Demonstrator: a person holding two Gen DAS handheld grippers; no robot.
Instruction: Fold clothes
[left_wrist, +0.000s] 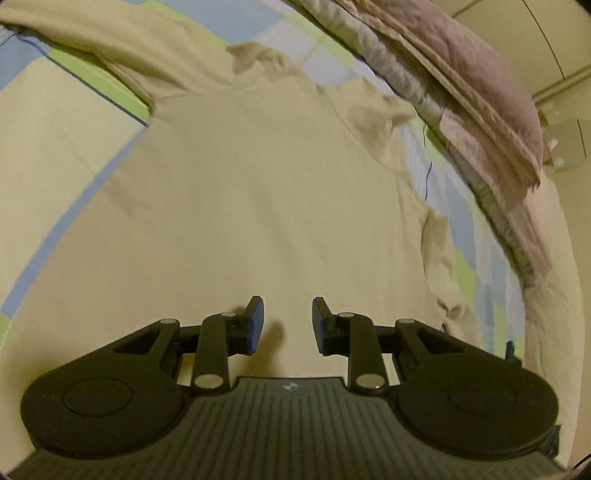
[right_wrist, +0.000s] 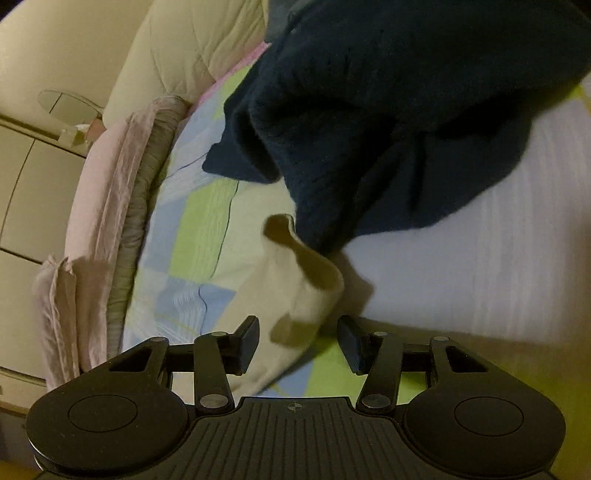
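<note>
Right wrist view, dark sweater (right_wrist: 388, 122) overlapping cream sleeve (right_wrist: 295, 295), pink blanket (right_wrist: 96, 206) beside, both jaws apart.

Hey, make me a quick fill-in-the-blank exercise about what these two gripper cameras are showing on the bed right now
1. The left gripper hovers with its jaws ____ above a cream sweatshirt spread on the bedsheet.
2. In the right wrist view, the cream sleeve cuff lies between the fingers of the right gripper, whose jaws are ____.
3. The garment heaped beyond that cuff is a dark ____ sweater.
4. Along the bed's edge lies a folded ____ cloth.

Missing words: open; open; blue; pink
</note>
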